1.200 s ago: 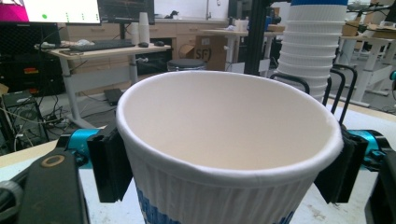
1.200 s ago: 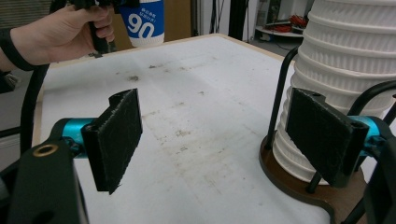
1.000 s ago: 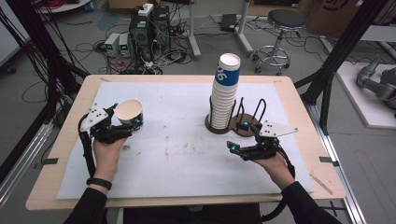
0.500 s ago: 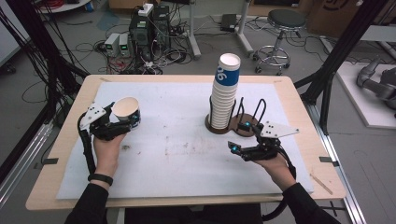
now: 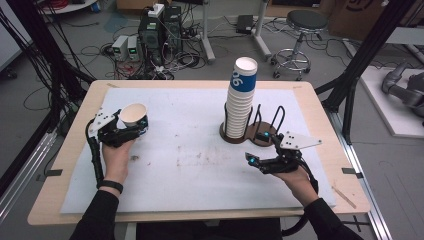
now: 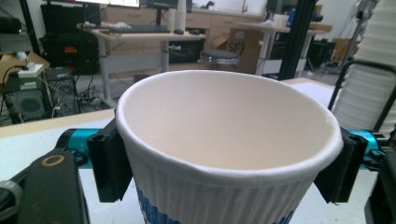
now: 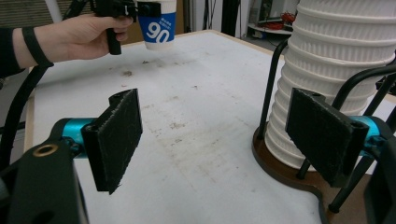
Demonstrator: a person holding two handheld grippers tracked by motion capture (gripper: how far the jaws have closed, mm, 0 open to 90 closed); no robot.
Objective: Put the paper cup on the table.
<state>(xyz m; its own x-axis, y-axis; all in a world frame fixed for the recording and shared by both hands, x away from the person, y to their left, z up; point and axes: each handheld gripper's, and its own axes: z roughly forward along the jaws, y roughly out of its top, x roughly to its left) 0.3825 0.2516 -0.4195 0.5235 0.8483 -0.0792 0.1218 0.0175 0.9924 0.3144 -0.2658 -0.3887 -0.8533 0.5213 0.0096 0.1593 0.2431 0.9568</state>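
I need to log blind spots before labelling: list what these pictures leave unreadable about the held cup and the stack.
- Cup bottom: cut off by the lower edge in the left gripper view; whether it touches the table cannot be told.
- Stack top: cut off by the upper edge in the right gripper view.
- Cup count in the stack: ribs too small in the high view.
- Small print above the cup's "90": blurred, right gripper view.

Upright paper cup (image 6: 224,140) clamped between black jaws, cup stack (image 6: 369,70) right

A paper cup (image 5: 134,115) sits at the counter's (image 5: 200,195) left; the cup stack (image 5: 240,100) stands right of centre (in its holder (image 5: 252,137)), well apart.
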